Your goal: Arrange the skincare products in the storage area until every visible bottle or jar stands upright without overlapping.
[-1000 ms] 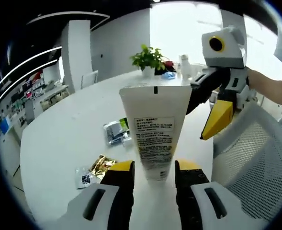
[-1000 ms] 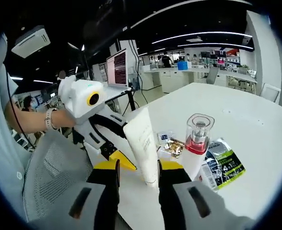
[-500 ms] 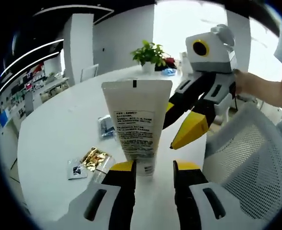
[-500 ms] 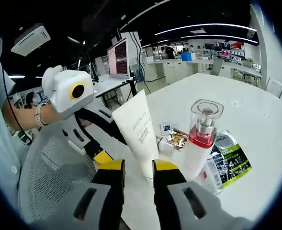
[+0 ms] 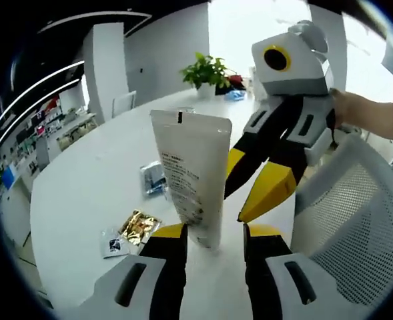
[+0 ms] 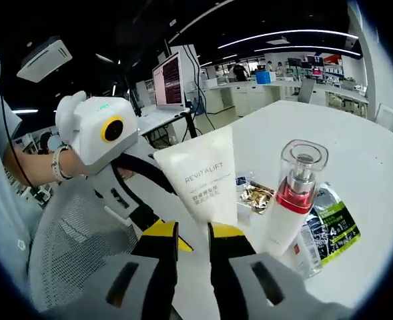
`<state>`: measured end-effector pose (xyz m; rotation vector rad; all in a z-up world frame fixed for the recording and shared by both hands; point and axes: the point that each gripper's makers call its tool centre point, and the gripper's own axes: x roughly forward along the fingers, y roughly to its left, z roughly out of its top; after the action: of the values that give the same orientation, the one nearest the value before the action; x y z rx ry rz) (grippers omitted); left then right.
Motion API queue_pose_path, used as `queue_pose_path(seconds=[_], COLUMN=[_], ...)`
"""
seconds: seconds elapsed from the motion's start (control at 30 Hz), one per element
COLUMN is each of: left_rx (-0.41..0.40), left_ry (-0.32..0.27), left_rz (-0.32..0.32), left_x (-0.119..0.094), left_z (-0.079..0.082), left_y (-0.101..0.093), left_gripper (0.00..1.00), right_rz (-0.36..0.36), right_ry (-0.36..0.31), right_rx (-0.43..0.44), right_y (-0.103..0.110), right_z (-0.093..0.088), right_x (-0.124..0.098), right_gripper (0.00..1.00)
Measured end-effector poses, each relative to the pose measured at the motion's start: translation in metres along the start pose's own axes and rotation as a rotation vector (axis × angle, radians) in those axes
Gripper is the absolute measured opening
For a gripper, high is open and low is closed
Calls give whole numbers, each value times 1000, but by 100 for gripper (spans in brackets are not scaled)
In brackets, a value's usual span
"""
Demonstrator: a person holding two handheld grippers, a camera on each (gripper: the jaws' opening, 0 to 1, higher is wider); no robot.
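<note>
A white tube (image 5: pixel 193 177) stands cap-down on the white table (image 5: pixel 83 180), between the jaws of my left gripper (image 5: pixel 213 233). There is a thin gap on its right side, so those jaws look open. My right gripper (image 5: pixel 236 200) reaches in from the right, its yellow fingers at the tube's lower half. In the right gripper view the tube (image 6: pixel 206 180) faces me with its printed side. Its lower end sits between the narrow jaws of my right gripper (image 6: pixel 193 230), which is shut on it. A pump bottle (image 6: pixel 293 193) with a red collar and clear cap stands upright beside the tube.
Flat sachets lie on the table: a gold sachet (image 5: pixel 139 227), a small dark packet (image 5: pixel 114 243), a grey packet (image 5: pixel 155 179) and a green-black packet (image 6: pixel 333 223). A white mesh chair back (image 5: pixel 356 220) is close to the table's edge. A potted plant (image 5: pixel 209 70) stands far back.
The tube has twisted on its axis, turning its printed face toward the right gripper view. The right gripper's jaws have narrowed onto its lower end. The left jaws keep the same gap.
</note>
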<state>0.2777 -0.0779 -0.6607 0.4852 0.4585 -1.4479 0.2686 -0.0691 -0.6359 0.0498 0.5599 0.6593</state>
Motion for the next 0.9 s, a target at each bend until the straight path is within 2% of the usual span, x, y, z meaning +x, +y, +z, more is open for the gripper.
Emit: queue_pose_path(seconds=[0.33,0.57,0.7,0.9], left_rx=[40,106,148,167], left_ry=[-11,-10,-17,-29], left_rz=[-7,19,-12,-54], left_x=[8,10,12,14], left_z=[5,5,6,8], left_y=[4,16,15,14], left_gripper=[30,17,17,16], right_rz=[4,3,10,0], right_ry=[-17,-23,-25,-17], right_rx=[19,33,45,49], right_y=[0,-1,1,0], right_z=[4,5,4,-3], right_x=[4,6,5,-4], right_gripper=[13,12,14,15])
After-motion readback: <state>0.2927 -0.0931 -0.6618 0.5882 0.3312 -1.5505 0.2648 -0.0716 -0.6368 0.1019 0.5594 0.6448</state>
